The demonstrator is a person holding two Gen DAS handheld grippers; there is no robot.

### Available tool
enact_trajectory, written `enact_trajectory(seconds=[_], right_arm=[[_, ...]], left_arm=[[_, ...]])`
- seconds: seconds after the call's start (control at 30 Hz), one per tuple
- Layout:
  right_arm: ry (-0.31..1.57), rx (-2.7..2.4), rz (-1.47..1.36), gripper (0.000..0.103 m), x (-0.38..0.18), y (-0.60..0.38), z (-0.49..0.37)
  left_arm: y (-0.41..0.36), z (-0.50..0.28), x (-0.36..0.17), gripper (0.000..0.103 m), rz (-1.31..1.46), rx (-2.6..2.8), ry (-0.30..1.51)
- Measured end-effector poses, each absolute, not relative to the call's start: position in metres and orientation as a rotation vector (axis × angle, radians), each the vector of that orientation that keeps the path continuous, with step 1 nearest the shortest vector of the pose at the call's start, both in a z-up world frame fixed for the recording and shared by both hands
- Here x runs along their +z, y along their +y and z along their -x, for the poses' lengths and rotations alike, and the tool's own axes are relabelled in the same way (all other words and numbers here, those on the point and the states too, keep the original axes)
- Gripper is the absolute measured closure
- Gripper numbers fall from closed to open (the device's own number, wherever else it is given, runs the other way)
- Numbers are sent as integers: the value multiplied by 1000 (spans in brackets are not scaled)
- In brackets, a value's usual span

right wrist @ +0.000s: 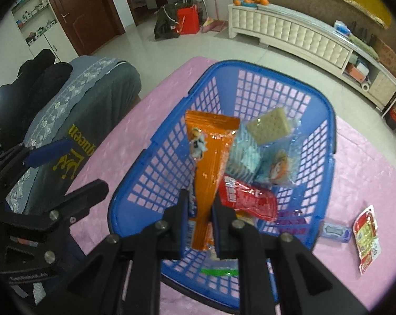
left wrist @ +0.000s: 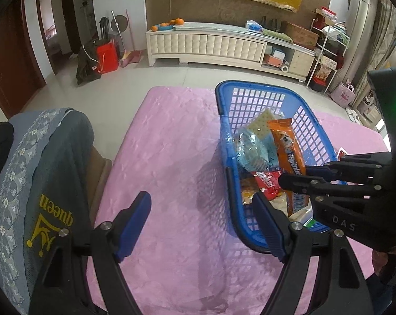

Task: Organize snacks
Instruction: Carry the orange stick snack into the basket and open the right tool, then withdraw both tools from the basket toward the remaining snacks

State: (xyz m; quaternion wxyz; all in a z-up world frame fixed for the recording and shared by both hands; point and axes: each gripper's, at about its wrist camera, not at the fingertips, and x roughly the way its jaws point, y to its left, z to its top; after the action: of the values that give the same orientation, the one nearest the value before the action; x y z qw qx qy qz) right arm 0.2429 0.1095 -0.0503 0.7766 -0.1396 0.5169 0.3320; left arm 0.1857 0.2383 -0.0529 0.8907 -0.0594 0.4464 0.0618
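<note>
— Starting from the left: the left gripper (left wrist: pixel 200 225) hangs over bare pink tabletop (left wrist: pixel 166 157) with its fingers spread wide and nothing between them. Its right finger sits at the near rim of the blue basket (left wrist: pixel 225 141).

— And the other one?

— The right gripper (right wrist: pixel 199 225) is over the basket, fingers shut on the lower end of the orange snack packet (right wrist: pixel 211 155). The packet stands up and leans into the basket, top end against the pale blue packet (right wrist: pixel 243 157).

— How do you reckon that orange one handles?

— Light, I'd say, and floppy. Crinkly foil wrapper, likely slick. Pinched at one end like that it will swing and sag, so I'd guess it needs lowering gently instead of dropping. Whatever's inside could crush if squeezed mid-body; the flat sealed end is the safer hold.

— What else is in the basket?

— A cracker sandwich (right wrist: pixel 267 124) in clear wrap at the far side, a cartoon-printed clear packet (right wrist: pixel 279 168) beside the pale blue one, a red sachet (right wrist: pixel 247 200) just right of the fingers, and something with a green strip (right wrist: pixel 220 271) low down that I can't make out.

— Anything left outside?

— Two, on the tabletop right of the basket: a small blue packet (right wrist: pixel 335 232) just beside the basket wall, and a red and yellow packet (right wrist: pixel 367 239) further right. Both lie flat and thin, so I'd judge an edge pinch is the only way in.
</note>
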Motion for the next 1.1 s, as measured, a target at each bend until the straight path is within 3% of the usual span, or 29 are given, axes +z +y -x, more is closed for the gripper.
enact_trajectory(seconds=[0.37,0.4,0.47,0.53,0.6,1.1], right_arm=[[1159,728,282,82,-60,114,-241],[1158,727,281,79,-60,114,-241],[1169,741,269,64,-60,113,-241],[1164,730,268,42,-59,109,-241],[1145,724,263,34,-54,103,-240],[1056,660,218,32,-9,41,-227]], left_arm=[[239,-184,-55,26,130,129,932],[238,-184,-55,26,130,128,930],[238,-183,-54,26,128,123,928],[236,-181,-52,25,123,121,925],[236,-179,-50,25,115,120,924],[196,-166,-18,25,52,97,875]])
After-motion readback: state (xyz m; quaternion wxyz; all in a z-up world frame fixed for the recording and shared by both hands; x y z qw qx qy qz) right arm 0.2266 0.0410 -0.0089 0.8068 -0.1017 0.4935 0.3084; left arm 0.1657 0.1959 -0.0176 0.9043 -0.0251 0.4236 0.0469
